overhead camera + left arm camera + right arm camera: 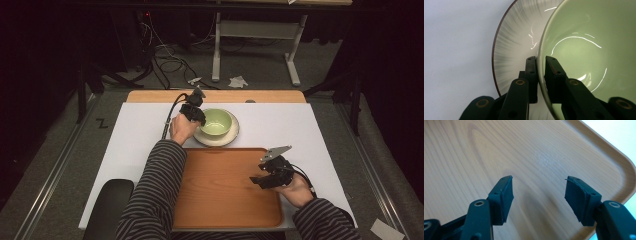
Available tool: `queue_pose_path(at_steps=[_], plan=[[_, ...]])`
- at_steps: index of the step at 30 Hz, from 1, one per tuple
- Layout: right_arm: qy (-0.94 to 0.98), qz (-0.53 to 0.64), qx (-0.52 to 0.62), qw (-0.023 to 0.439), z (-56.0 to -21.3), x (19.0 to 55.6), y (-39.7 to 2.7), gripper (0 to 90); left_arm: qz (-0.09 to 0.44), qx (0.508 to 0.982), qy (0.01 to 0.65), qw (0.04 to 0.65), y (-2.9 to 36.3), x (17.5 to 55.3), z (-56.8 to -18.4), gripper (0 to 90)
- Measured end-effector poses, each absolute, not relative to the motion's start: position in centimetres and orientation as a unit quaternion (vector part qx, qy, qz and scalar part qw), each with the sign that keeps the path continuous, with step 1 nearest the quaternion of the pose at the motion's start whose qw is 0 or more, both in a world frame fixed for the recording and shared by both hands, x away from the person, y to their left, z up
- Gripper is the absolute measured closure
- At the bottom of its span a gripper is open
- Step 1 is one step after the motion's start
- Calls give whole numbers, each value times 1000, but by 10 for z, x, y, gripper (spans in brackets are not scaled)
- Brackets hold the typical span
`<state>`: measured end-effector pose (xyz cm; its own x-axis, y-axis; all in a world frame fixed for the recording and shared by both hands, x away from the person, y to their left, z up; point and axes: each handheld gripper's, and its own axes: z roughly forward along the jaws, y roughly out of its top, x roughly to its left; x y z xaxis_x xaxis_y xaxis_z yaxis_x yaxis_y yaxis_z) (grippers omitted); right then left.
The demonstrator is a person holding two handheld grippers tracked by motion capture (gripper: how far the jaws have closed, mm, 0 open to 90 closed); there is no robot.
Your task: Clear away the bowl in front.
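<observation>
A pale green bowl sits on a white plate with a dark rim, on the white table top beyond the tray. My left gripper is at the bowl's left edge. In the left gripper view the green bowl has its rim clamped between the two black pads, one outside and one inside the wall, above the plate. My right gripper hovers over the right part of the wooden tray. Its jaws stand wide apart over the tray with nothing between the gripper pads.
The white board covers the table, with a wooden strip along its far edge. A black chair arm juts up at the near left. Beyond the table lie cables and a white table frame on the grey floor.
</observation>
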<state>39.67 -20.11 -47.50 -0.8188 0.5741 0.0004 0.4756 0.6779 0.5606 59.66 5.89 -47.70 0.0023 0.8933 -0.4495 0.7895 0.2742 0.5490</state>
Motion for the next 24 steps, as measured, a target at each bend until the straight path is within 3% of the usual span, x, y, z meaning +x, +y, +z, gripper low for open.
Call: queue_pose_path(at_steps=[12, 15, 16, 24], plan=[[909, 283, 293, 90, -475, 396, -202, 411, 52, 594, 702, 389, 60, 597, -476, 843], [908, 285, 294, 89, -474, 397, -202, 411, 36, 618, 685, 385, 64, 596, -472, 842], [908, 286, 293, 89, -475, 397, -203, 411, 44, 587, 701, 402, 59, 597, -472, 840], [909, 286, 291, 90, -475, 397, -202, 411, 51, 595, 691, 407, 56, 593, -469, 839]])
